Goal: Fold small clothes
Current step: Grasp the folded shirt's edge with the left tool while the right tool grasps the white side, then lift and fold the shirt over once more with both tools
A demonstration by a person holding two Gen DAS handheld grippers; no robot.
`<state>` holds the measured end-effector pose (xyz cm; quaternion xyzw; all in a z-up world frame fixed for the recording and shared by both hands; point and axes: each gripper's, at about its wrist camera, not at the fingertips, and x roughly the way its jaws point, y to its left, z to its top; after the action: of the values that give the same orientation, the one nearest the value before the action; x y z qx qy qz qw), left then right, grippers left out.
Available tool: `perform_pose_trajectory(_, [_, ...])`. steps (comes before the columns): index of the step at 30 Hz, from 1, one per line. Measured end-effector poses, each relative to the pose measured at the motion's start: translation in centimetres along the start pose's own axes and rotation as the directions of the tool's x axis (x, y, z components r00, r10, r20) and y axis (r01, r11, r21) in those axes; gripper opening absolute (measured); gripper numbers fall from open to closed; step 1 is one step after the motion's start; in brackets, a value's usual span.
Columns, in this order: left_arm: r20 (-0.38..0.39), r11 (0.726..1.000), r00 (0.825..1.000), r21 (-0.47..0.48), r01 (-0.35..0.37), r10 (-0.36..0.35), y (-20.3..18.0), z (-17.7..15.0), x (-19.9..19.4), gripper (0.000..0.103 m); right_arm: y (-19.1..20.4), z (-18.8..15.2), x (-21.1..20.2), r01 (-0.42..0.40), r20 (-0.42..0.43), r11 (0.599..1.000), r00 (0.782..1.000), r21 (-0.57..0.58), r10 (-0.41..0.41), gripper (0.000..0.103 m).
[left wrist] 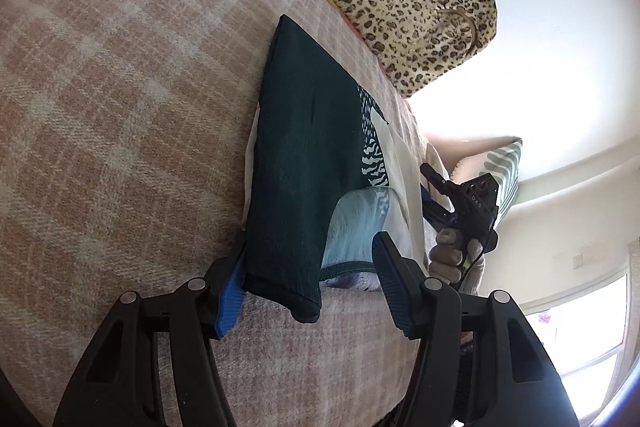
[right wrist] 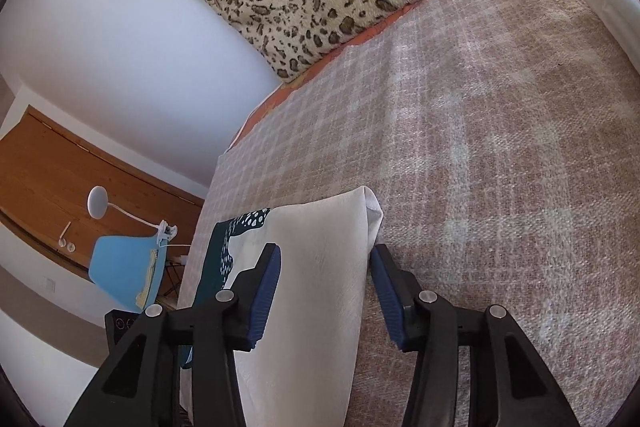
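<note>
Folded dark-green and white patterned garment [left wrist: 296, 163]: lying on beige plaid woven bed blanket [left wrist: 120, 87]. Left hand-held gripper [left wrist: 308, 291]: jaws apart, straddling its dark edge. Right hand-held gripper [right wrist: 324, 291]: jaws apart around its white edge.

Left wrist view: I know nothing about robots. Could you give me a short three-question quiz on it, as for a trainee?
1. True or false: the leopard-print cushion lies apart from the garment.
2. What does the garment rest on? A. plaid blanket B. wooden floor C. blue chair
3. Which gripper's fingers stand on either side of the garment's dark green corner?

Key: 1 true; 2 A; 3 the left gripper.
</note>
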<state>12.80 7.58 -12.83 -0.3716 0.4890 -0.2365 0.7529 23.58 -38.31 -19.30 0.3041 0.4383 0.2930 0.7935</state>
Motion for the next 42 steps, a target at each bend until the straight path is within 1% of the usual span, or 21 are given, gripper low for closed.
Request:
perform_pose_trajectory(2, [-0.007,1.000,1.000,0.006,0.004,-0.004,-0.3,0.2,0.5,0.057,-0.2,0.2,0.6,-0.003,-0.011,1.000,1.000,0.008,0.003,0.034])
perform_pose_trajectory(8, [-0.011,0.999,1.000,0.045,-0.004,0.005,-1.3,0.7,1.8,0.056,0.6,0.7,2.0,-0.023,-0.040,1.000,0.999,-0.007,0.023,0.034])
perform_pose_trajectory(10, [-0.018,0.998,1.000,0.052,-0.017,0.018,-1.5,0.9,2.2,0.048,0.9,0.7,2.5,-0.032,-0.056,0.999,0.998,-0.012,0.031,0.034])
perform_pose_trajectory(12, [-0.021,0.998,0.999,0.056,-0.032,0.033,-1.4,1.1,2.6,0.036,1.2,0.8,2.9,-0.026,-0.061,1.000,0.998,-0.016,0.025,0.034])
perform_pose_trajectory(13, [-0.023,0.997,0.999,0.060,-0.037,0.039,-1.4,1.1,2.8,0.034,1.2,0.7,3.1,-0.031,-0.062,0.999,0.998,-0.013,0.030,0.033])
perform_pose_trajectory(14, [-0.021,0.997,0.999,0.068,-0.046,0.047,-1.5,1.1,3.0,0.030,1.3,0.7,3.3,-0.039,-0.066,0.999,0.997,-0.010,0.038,0.032])
perform_pose_trajectory(15, [-0.023,0.996,0.998,0.074,-0.052,0.054,-1.5,1.0,3.1,0.024,1.4,0.7,3.5,-0.034,-0.070,0.999,0.997,-0.011,0.034,0.028])
perform_pose_trajectory(16, [-0.026,0.995,0.998,0.078,-0.057,0.060,-1.5,1.0,3.2,0.021,1.6,0.6,3.7,-0.026,-0.075,1.000,0.997,-0.013,0.025,0.026])
perform_pose_trajectory(18, [-0.024,0.993,0.997,0.096,-0.075,0.077,-1.5,0.8,3.3,0.015,1.8,0.4,3.9,-0.006,-0.077,1.000,0.997,-0.019,0.004,0.013])
perform_pose_trajectory(20, [-0.006,0.984,0.994,0.140,-0.109,0.111,-2.1,0.6,3.3,0.013,2.1,0.2,4.0,0.019,-0.070,0.999,0.997,-0.028,-0.021,0.004])
perform_pose_trajectory(21, [0.002,0.979,0.993,0.165,-0.120,0.121,-2.5,0.4,3.2,0.012,2.4,0.2,3.9,0.030,-0.062,0.999,0.998,-0.039,-0.032,0.003])
perform_pose_trajectory(24, [0.037,0.948,0.987,0.275,-0.162,0.158,-4.1,-0.2,3.1,0.008,3.7,0.2,3.5,0.062,-0.036,0.995,0.997,-0.076,-0.065,0.002])
perform_pose_trajectory(26, [0.052,0.929,0.985,0.326,-0.173,0.165,-5.0,-0.5,3.0,0.007,4.7,0.3,3.1,0.075,-0.020,0.992,0.997,-0.098,-0.078,0.001])
perform_pose_trajectory(27, [0.058,0.926,0.985,0.335,-0.175,0.165,-5.3,-0.5,2.9,0.007,5.3,0.3,2.9,0.077,-0.012,0.991,0.997,-0.110,-0.079,0.001])
perform_pose_trajectory(35, [0.094,0.929,0.987,0.336,-0.156,0.132,-6.6,-0.3,2.2,0.006,9.1,0.4,1.5,0.064,0.032,0.983,0.998,-0.174,-0.059,0.000])
perform_pose_trajectory(38, [0.104,0.924,0.987,0.351,-0.151,0.122,-7.7,-0.5,2.1,0.006,9.9,0.1,0.7,0.069,0.046,0.979,0.997,-0.194,-0.061,0.000])
perform_pose_trajectory(42, [0.102,0.916,0.988,0.374,-0.145,0.115,-9.0,-1.0,2.5,0.006,10.3,-0.1,-0.5,0.074,0.064,0.980,0.996,-0.186,-0.063,0.000])
